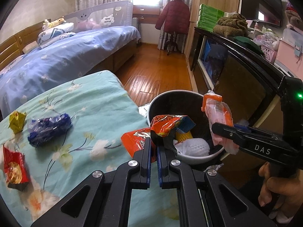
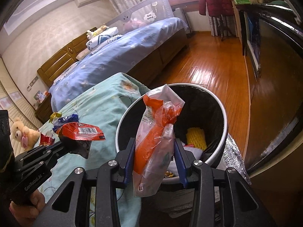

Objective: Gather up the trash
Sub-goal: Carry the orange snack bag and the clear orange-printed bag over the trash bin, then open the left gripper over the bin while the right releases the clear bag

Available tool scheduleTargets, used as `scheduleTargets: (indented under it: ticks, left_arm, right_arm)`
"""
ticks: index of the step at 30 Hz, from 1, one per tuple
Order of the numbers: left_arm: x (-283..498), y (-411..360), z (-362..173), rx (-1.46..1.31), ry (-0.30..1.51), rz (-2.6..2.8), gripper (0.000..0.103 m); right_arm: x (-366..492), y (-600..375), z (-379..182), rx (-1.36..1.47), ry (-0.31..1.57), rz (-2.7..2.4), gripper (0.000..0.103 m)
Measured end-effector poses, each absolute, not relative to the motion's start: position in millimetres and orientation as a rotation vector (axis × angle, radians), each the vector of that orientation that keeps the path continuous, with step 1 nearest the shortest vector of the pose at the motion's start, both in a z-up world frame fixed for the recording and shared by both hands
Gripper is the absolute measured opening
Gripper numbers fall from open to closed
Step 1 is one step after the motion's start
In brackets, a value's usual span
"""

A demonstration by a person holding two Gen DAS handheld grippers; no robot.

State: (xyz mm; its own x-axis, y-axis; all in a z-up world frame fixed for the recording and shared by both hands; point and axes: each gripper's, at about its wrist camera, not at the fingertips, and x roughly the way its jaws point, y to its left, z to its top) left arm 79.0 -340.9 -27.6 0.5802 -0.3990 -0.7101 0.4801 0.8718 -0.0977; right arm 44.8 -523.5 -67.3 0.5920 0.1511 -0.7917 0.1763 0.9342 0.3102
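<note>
My left gripper [image 1: 154, 145] is shut on a crumpled red snack wrapper [image 1: 164, 126], held over the near edge of the grey bin [image 1: 161, 96] with its black liner. My right gripper [image 2: 154, 151] is shut on an orange-and-clear plastic bag [image 2: 157, 132], above the bin [image 2: 225, 120]. In each view the other gripper shows too: the right gripper [image 1: 223, 130] with the bag [image 1: 217, 113], the left gripper [image 2: 64, 145] with the wrapper [image 2: 83, 132]. Yellow foam [image 2: 196, 138] and white scraps lie inside the bin. On the teal bedspread [image 1: 90, 102] lie a blue wrapper [image 1: 50, 128], a yellow wrapper [image 1: 17, 121] and a red packet [image 1: 15, 166].
A black cabinet [image 1: 236, 71] stands close on the right of the bin. A silver foil bag [image 2: 233, 160] lies beside the bin. Behind are a blue bed [image 1: 66, 56] and wooden floor [image 1: 155, 71]. A teddy bear [image 2: 22, 134] sits at the far left.
</note>
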Motion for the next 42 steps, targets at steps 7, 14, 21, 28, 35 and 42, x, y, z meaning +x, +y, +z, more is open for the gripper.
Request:
scheduleTargets:
  ticks: [7,14,21,28,35,42]
  left_arm:
    - [90,-360,-29,0.124,0.804,-0.528,0.004]
    - [100,-375,-34,0.145,0.810,-0.536,0.004]
    - [110,-382,-36,0.145,0.820,-0.539,0.004]
    - [116,-390,-40,0.152,0.834,-0.534,0.004]
    - [121,-399,-43,0.161,0.849,-0.536,0.004]
    - [126,-403,-45,0.153,0.861,-0.540,0.004]
  right_arm:
    - [49,-540,-74,0.410,0.954,-0.032,0.039]
    - [53,-553,-75,0.426,0.961,-0.048,0.039]
    - [60,-556,-77,0.420,0.969,-0.055,0.040]
    - [65,-561,-79,0.426,0.977,-0.058,0.040]
    - [70,-563,-82,0.422,0.990,-0.057,0.040]
    - [73,-565,-84,0.422,1.000,-0.057,0.043]
